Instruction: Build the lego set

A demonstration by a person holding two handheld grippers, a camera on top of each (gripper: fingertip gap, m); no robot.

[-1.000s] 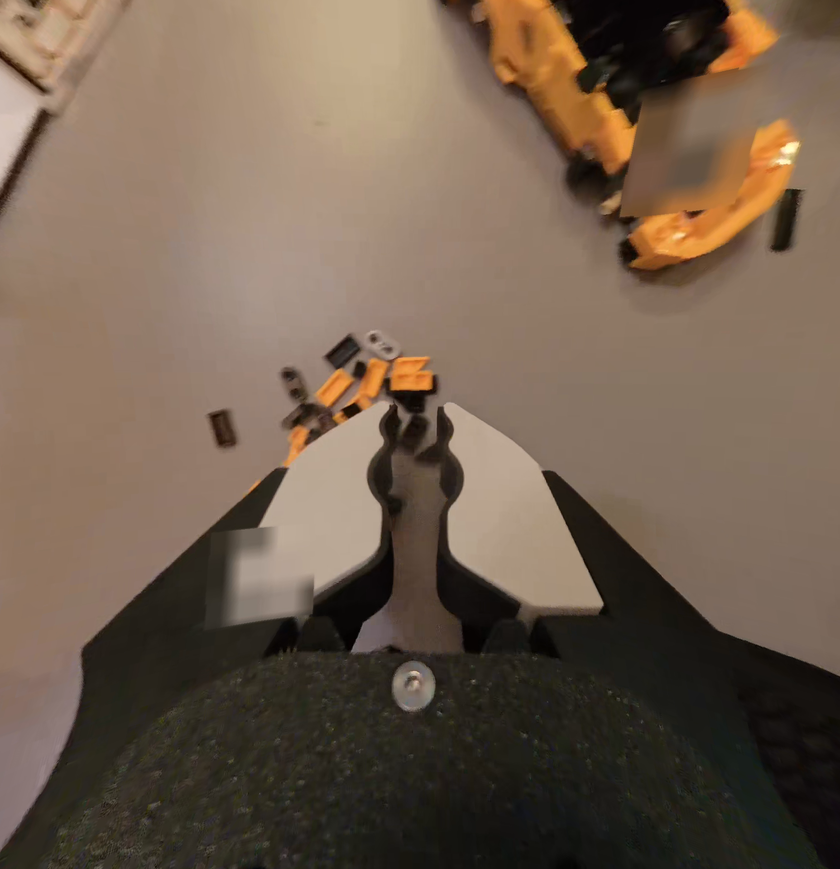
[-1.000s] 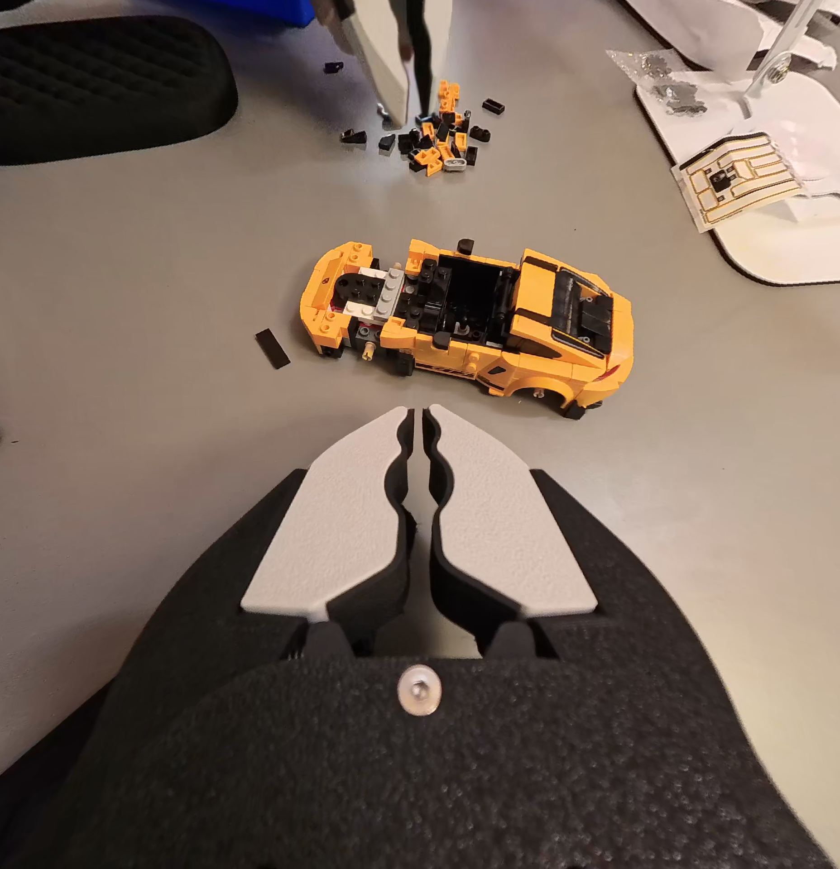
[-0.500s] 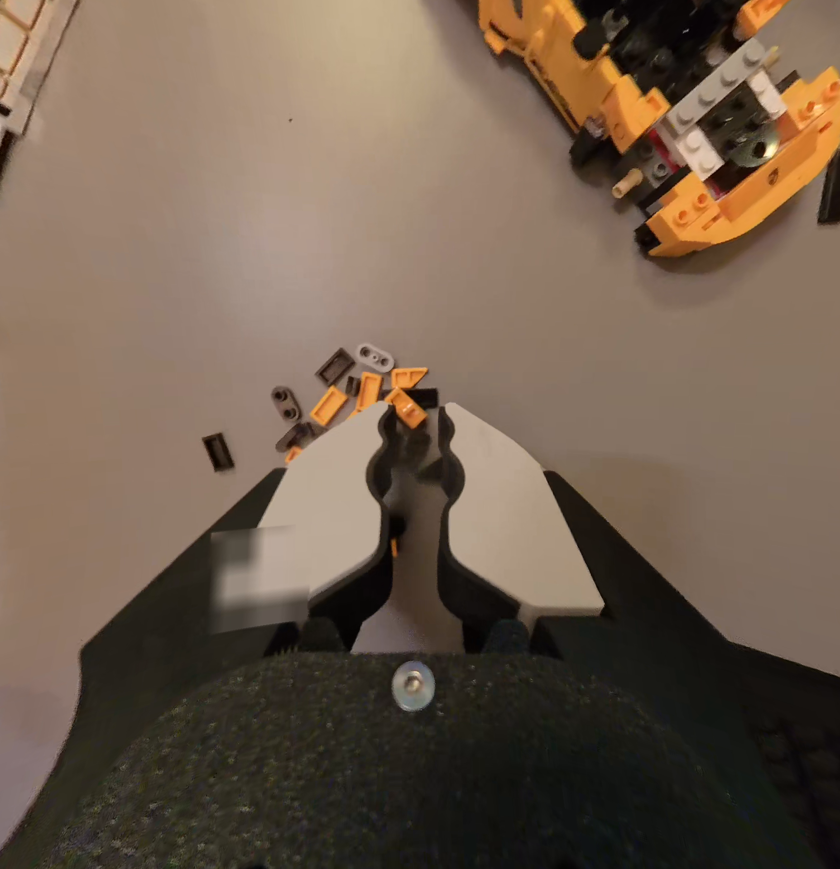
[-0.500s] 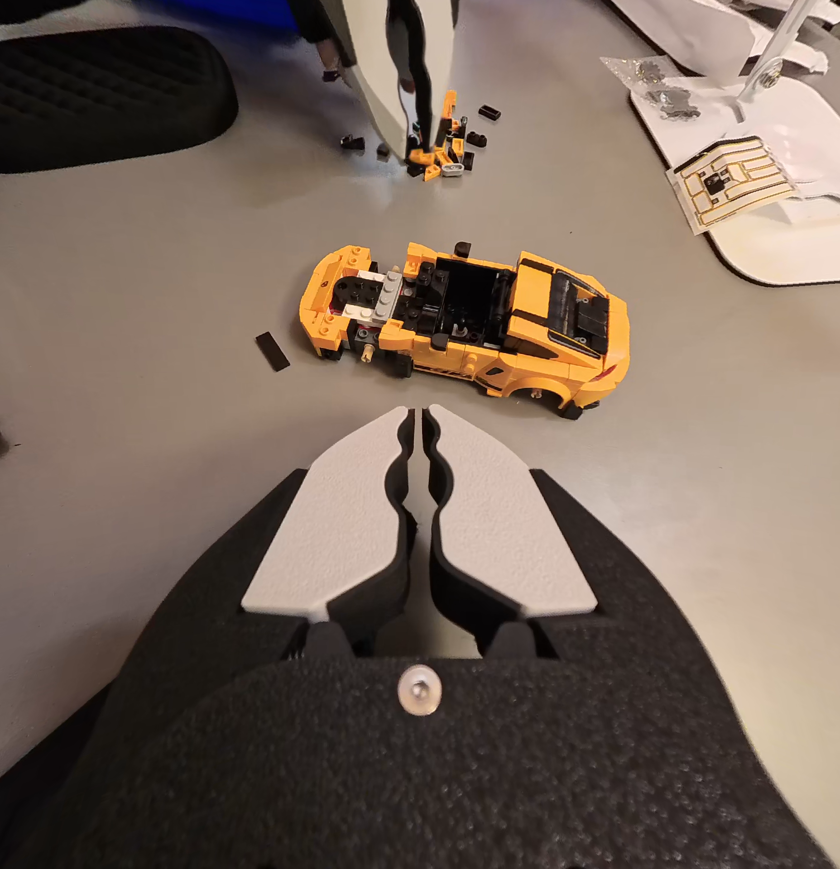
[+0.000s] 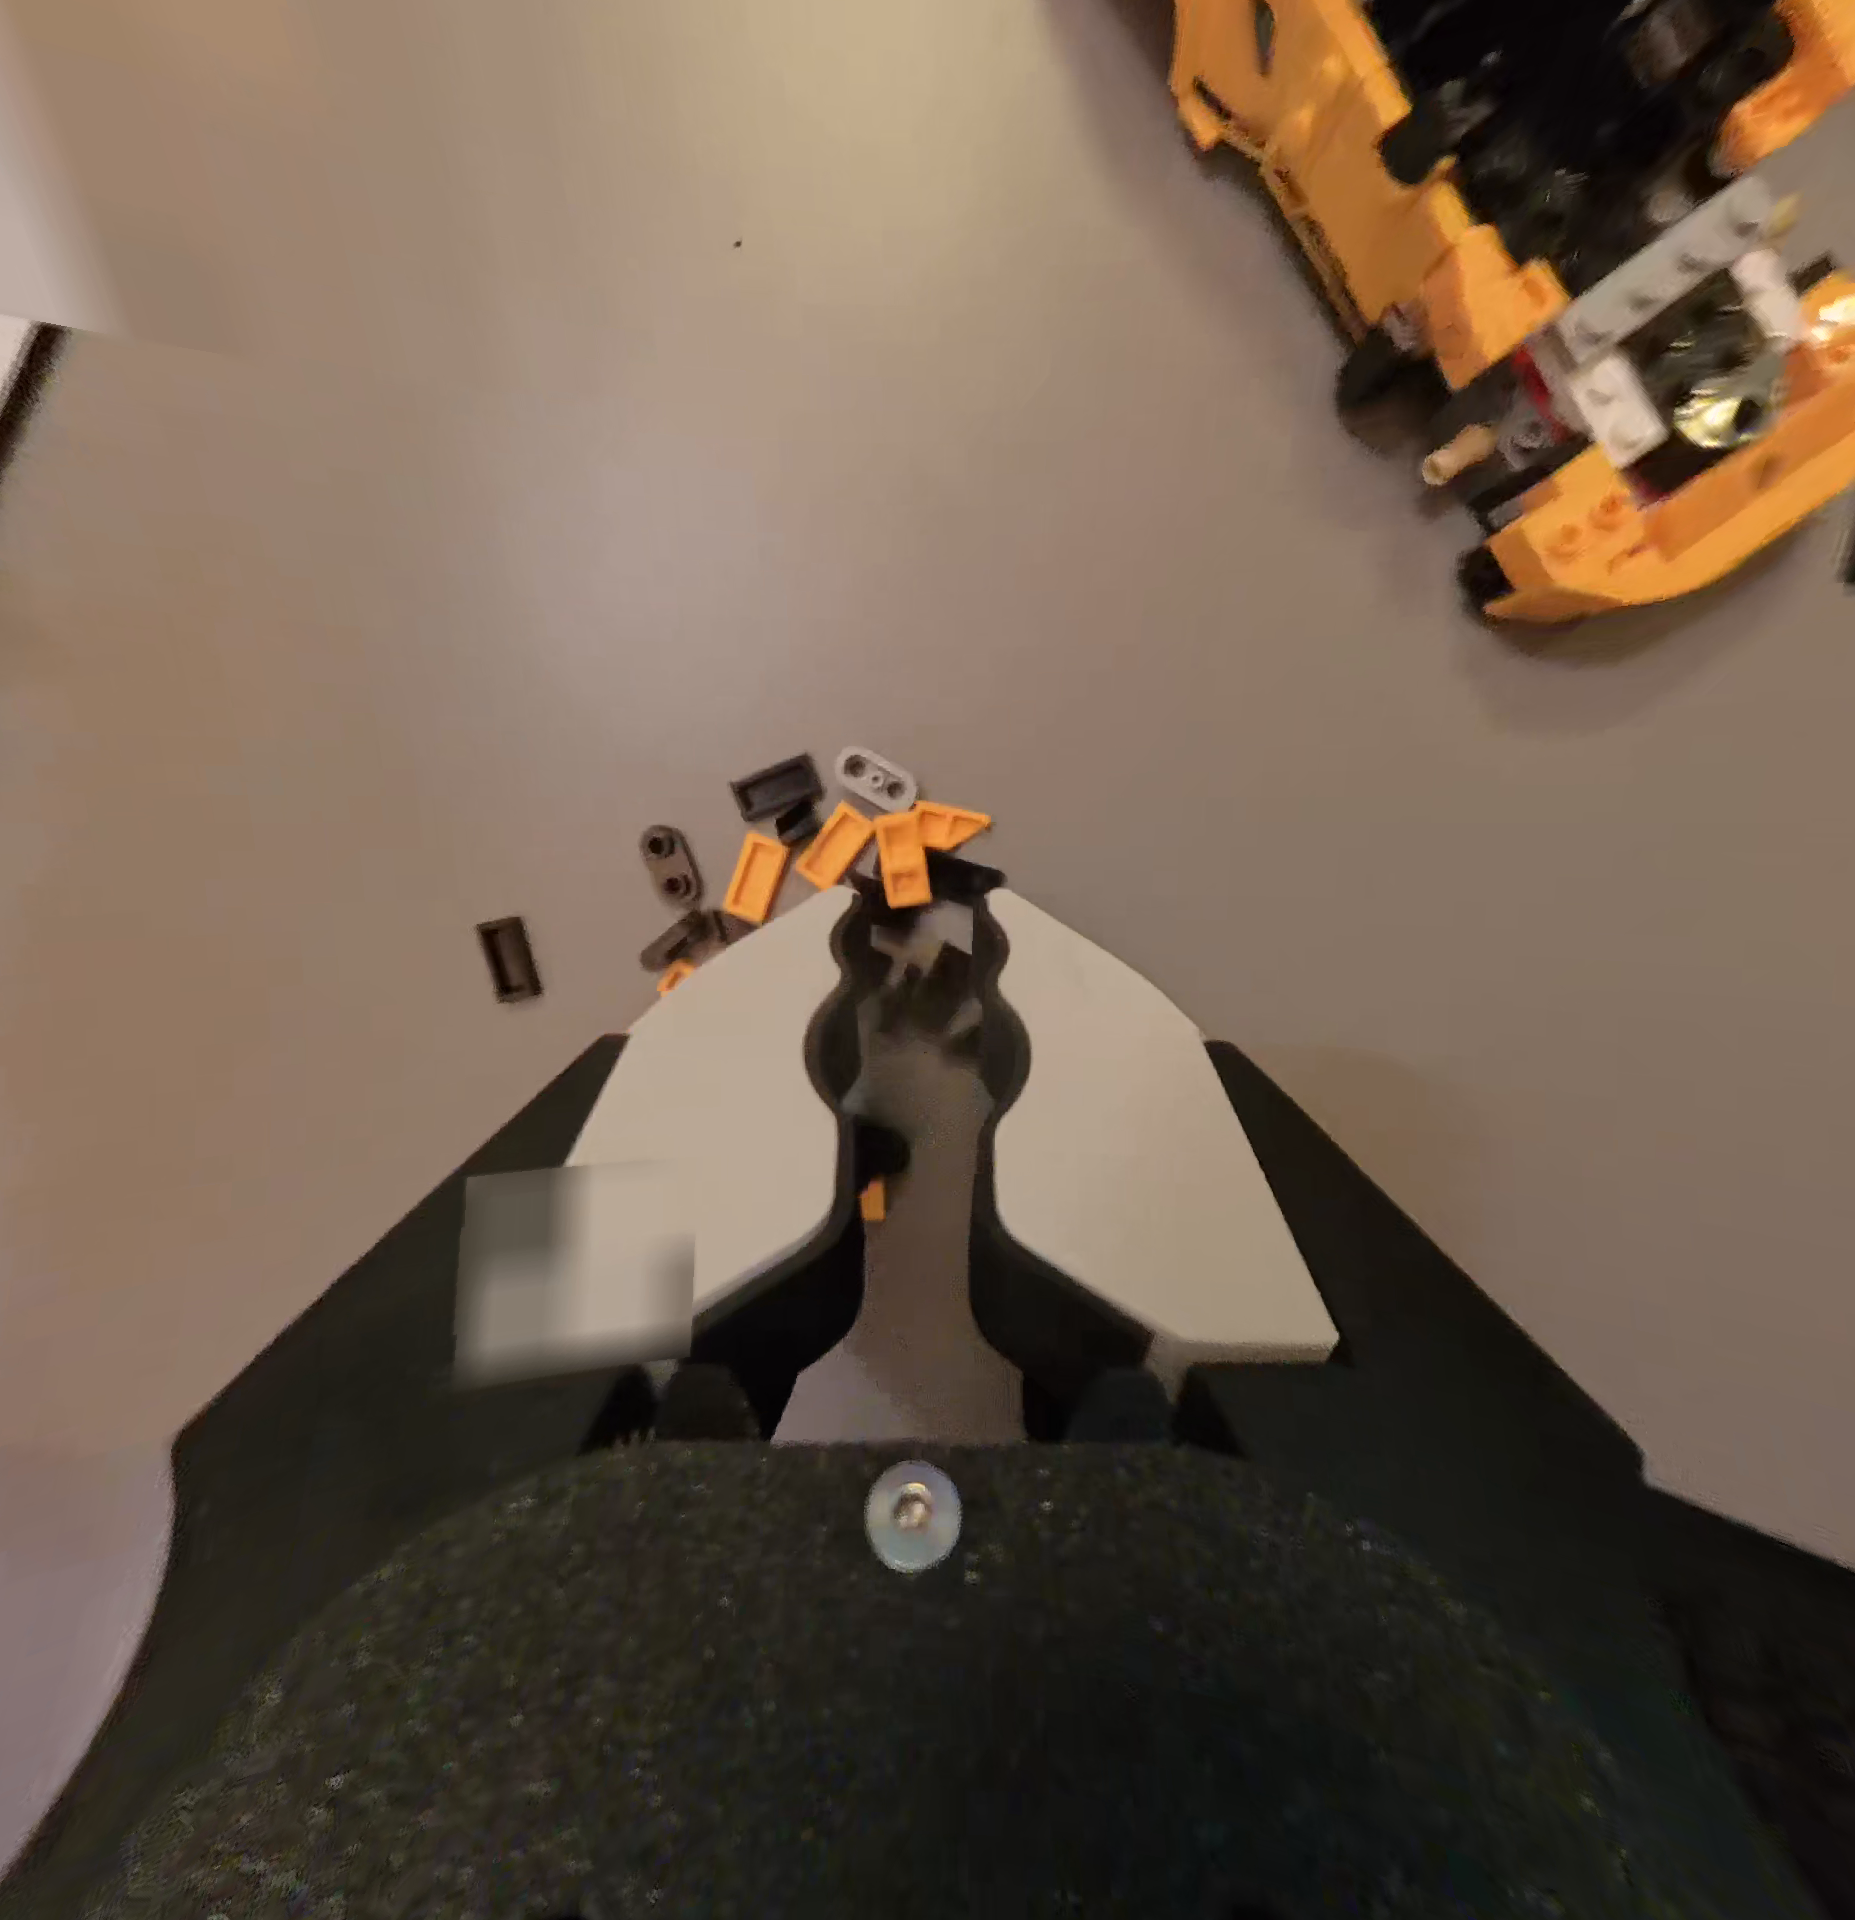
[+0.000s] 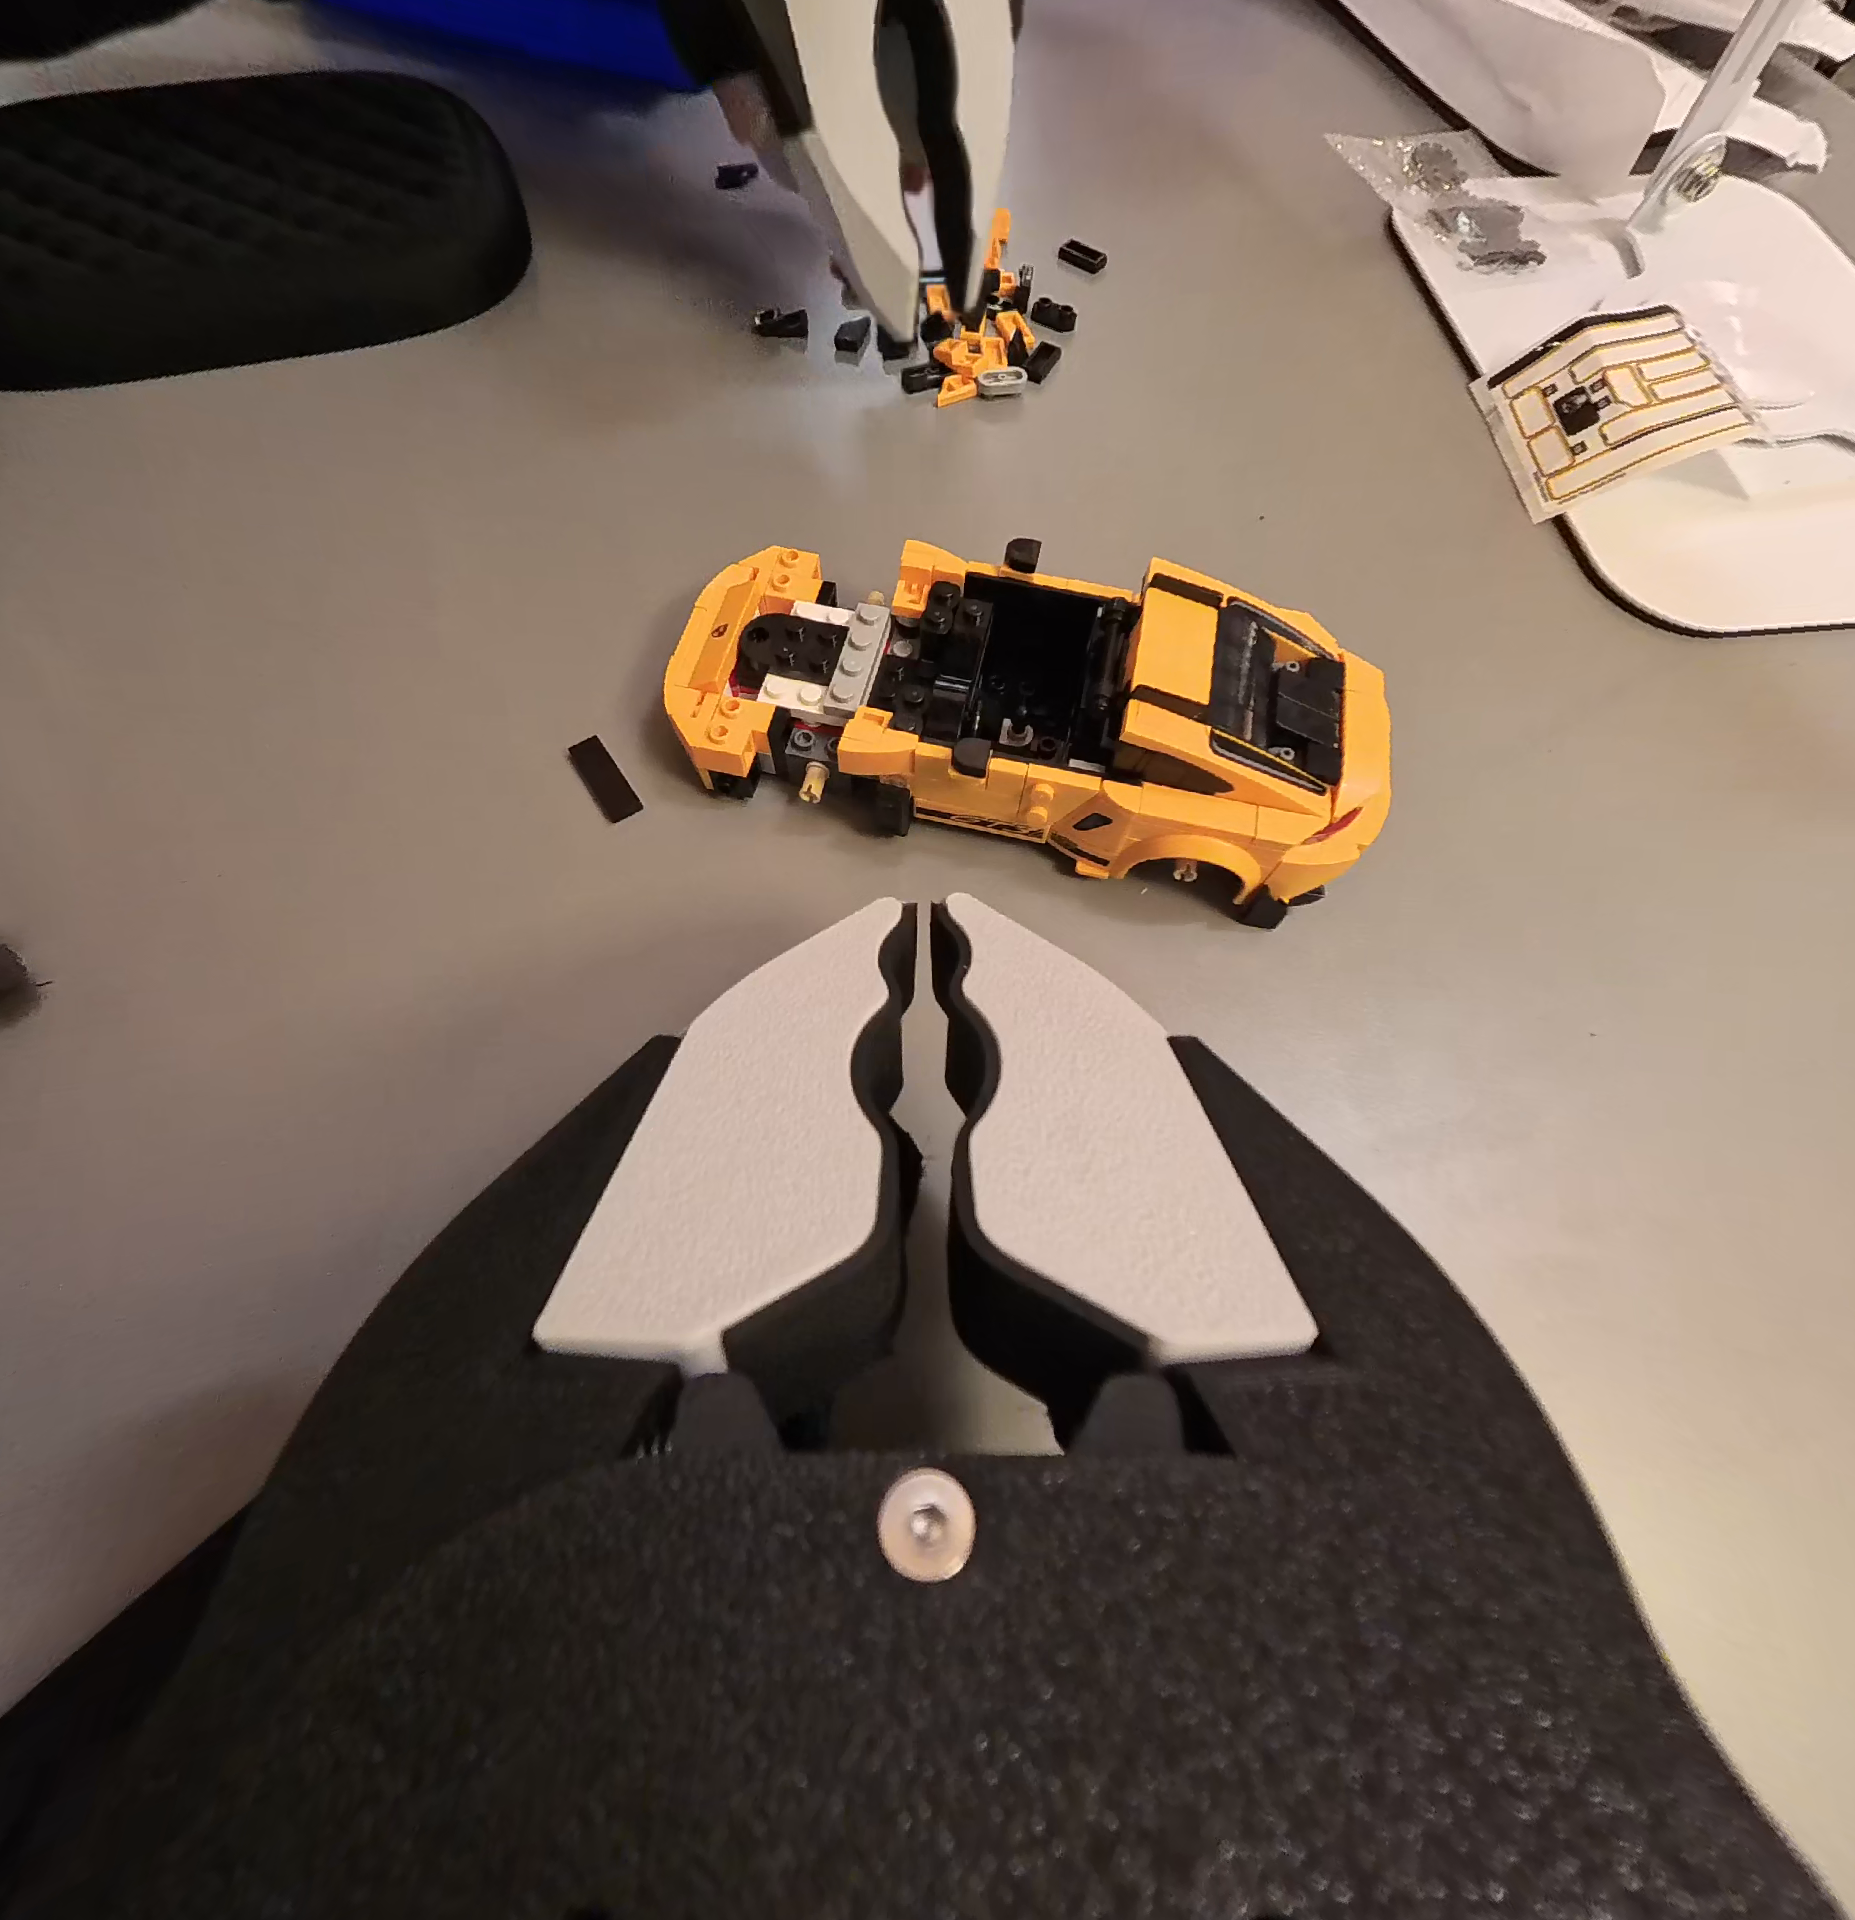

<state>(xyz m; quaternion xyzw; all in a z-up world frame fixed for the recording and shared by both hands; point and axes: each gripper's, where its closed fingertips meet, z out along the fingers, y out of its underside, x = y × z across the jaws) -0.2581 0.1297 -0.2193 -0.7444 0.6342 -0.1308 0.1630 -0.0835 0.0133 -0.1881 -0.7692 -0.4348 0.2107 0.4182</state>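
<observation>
The left gripper (image 5: 918, 904) is a little open over the pile of loose bricks (image 6: 980, 332), maybe pinching an orange piece (image 5: 905, 862). Lift slowly, straight up. The right gripper (image 6: 925, 914) waits closed and empty near the orange car (image 6: 1027, 717).

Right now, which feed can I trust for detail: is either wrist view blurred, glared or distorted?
Left wrist view: the yellow car at the upper right is motion-smeared, the loose pieces by the left gripper sharper, with warm, dim light. Right wrist view: the car is crisp and evenly lit, the far left gripper slightly blurred, and wide-angle bending shows at the edges.
</observation>
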